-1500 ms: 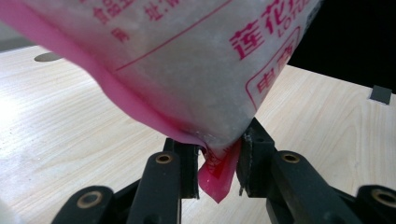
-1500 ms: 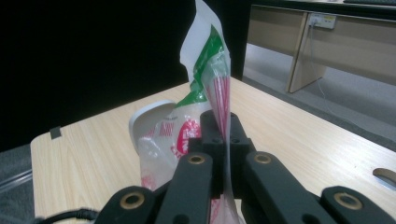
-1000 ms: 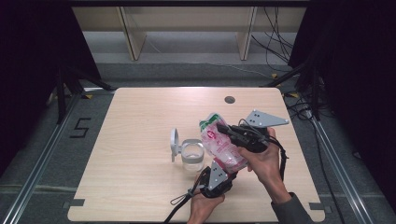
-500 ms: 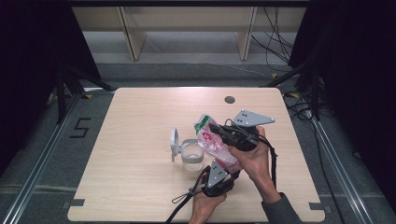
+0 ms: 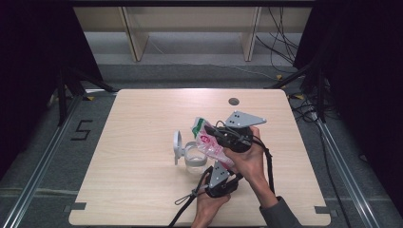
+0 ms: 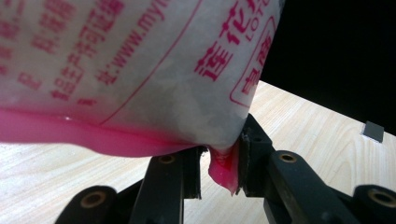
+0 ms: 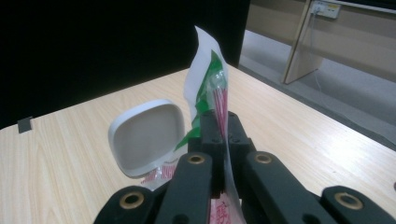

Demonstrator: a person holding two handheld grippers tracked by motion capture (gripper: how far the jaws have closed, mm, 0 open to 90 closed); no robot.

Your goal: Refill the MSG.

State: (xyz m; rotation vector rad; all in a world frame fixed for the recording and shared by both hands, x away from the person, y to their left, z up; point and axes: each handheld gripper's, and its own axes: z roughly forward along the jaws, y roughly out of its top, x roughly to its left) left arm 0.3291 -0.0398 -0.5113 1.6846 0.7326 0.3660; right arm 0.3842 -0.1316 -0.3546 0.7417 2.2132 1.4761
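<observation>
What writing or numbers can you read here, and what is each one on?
"5": black numeral on the floor left of the table.
"www.my…": red print on the pouch, cut off by its curve.
"莲花": large red characters on the pouch.
Other red characters there are too blurred to read.

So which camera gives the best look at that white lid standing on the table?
The right gripper view: the white lid stands on edge, its hollow inside facing the camera, rim fully visible. The high view shows it small and edge-on beside the clear container. In the left gripper view the pink pouch blocks that direction.
</observation>
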